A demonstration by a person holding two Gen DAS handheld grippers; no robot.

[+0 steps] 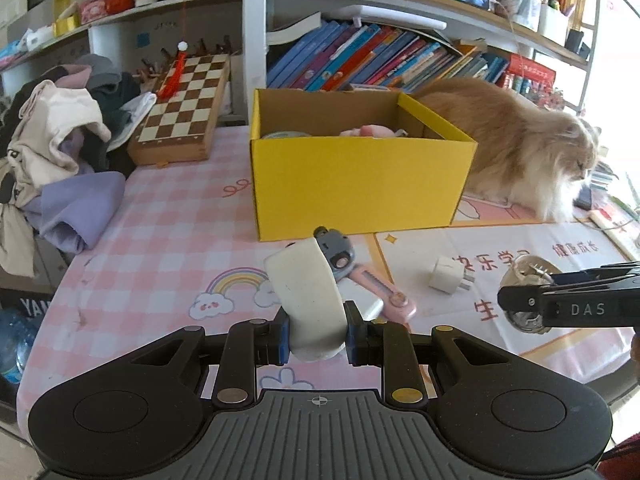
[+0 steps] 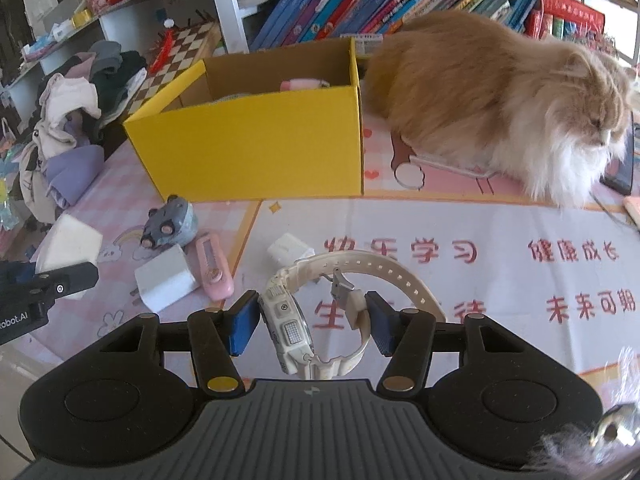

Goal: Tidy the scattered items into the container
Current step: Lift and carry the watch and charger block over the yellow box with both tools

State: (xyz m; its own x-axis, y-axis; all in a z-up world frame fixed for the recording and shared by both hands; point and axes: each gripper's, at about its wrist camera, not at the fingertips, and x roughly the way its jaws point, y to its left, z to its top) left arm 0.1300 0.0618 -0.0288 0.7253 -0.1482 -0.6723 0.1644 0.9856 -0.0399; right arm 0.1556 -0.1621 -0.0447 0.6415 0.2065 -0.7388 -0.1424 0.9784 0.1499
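White block [image 1: 308, 300] in left tool [image 1: 317, 338]

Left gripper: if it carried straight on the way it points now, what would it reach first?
The left gripper, shut on a white block, points at the yellow box. The grey toy lies on the table before it, probably below the line, so likely the box's front wall; depth is unclear.

The left gripper [image 1: 317, 334] is clamped on a white curved object [image 1: 308, 300], its blue pads pressing both sides. Just beyond the jaws lie a small grey toy [image 1: 337, 250], a pink utility knife [image 1: 386, 296] and, off to their right, a white plug adapter [image 1: 446, 274]; farther ahead stands the yellow box [image 1: 360, 184], a fluffy orange cat [image 1: 520, 140] beside it. Far right of the jaws, the right gripper [image 1: 505, 300] reaches in with a watch [image 1: 524, 270] between its fingers.
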